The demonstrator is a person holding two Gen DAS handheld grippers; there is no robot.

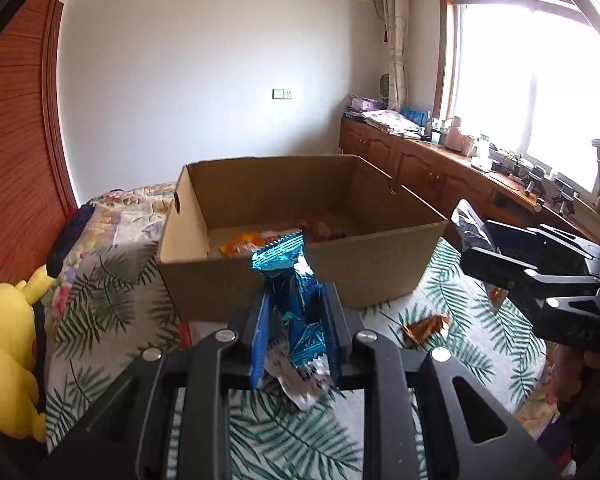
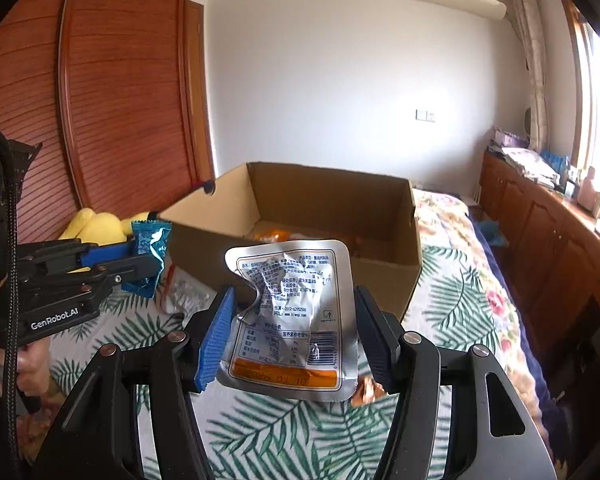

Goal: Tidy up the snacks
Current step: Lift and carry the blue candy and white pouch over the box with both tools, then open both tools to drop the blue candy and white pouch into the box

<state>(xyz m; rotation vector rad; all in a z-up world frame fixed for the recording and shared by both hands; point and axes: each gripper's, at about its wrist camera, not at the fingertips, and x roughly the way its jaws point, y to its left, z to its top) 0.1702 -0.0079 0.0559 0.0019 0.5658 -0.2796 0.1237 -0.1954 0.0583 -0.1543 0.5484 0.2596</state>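
Left gripper [image 1: 296, 312] clamps blue packet [image 1: 296, 280], right gripper [image 2: 296, 336] clamps silver pouch [image 2: 296, 312], hiding box [image 2: 380, 276] contents

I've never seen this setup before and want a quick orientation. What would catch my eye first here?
Probably the two snacks held up: a crinkled blue foil packet pinched in the left claw, and a silver pouch printed with small text, clamped in the right claw. Behind both sits an open cardboard box on a leaf-patterned bedspread, with a few snacks already inside.
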